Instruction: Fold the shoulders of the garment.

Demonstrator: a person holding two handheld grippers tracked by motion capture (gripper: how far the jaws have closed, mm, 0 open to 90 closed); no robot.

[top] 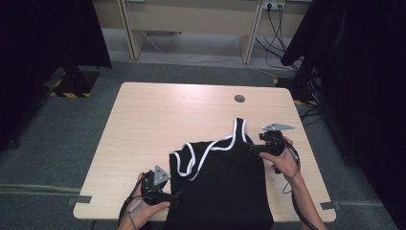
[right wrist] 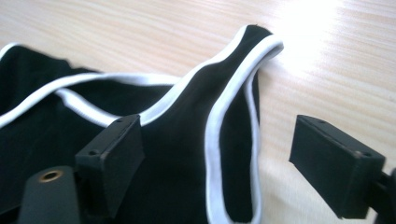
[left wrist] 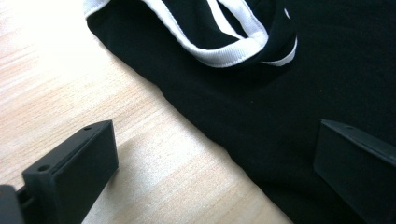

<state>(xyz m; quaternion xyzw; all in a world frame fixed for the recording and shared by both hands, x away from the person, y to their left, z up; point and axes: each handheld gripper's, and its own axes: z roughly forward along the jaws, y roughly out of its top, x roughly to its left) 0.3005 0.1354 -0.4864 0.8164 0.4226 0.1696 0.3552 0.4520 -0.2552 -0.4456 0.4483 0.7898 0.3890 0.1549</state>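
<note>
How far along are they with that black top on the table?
Early on. The black tank top lies roughly flat, hem over the table edge. The right gripper has open jaws around one strap; the left gripper straddles the side edge. No fold shows yet.

High view: fixed above the near edge, looking forward and down; whole table (top: 143, 115) in frame, floor and desk legs beyond, from well back. Left gripper view: low and close over the tabletop, looking along its jaws at the top's (left wrist: 280, 116) side edge. Right gripper view: equally close, facing the strap (right wrist: 233, 88). All three share the top and surrounding wood.
</note>
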